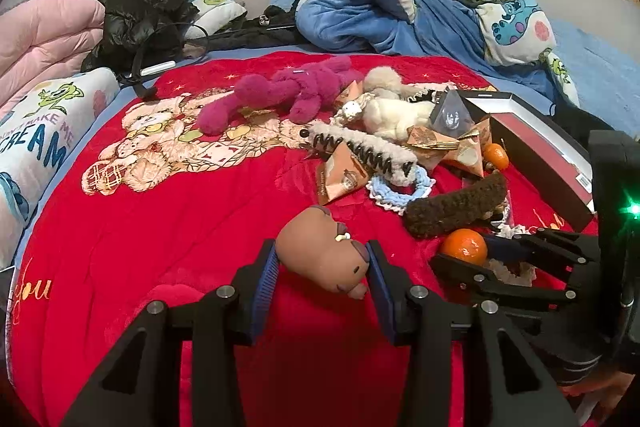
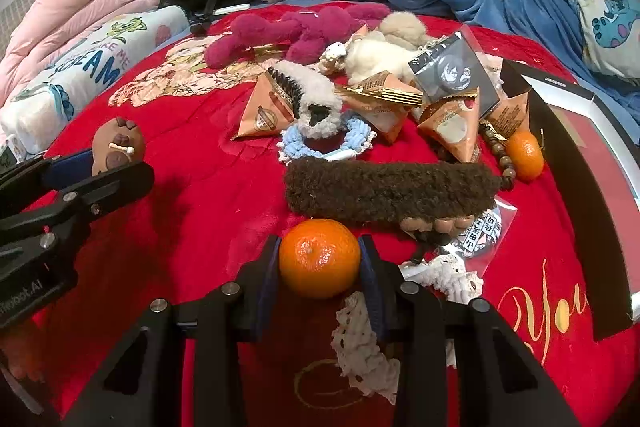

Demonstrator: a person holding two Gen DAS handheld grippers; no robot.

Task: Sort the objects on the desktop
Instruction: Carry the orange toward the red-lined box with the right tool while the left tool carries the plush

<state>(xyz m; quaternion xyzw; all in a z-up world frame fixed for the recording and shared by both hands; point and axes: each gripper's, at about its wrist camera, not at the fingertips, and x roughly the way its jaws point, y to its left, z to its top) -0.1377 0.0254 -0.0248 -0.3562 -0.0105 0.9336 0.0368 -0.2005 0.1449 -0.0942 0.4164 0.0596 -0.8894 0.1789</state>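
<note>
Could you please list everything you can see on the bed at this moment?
capybara toy: 1, brown, between the left tongs' pads
mandarins: 2, orange, one between the right tongs' pads, one beside the box
fuzzy hair clips: 2, brown behind the held mandarin, white further back
plush toys: 2, magenta and cream, at the back
triangular packets: several, orange, mid-pile
scrunchie: 1, pale blue
box: 1, black, right edge
blanket: 1, red, underneath
left tongs: closed on toy
right tongs: closed on mandarin
</note>
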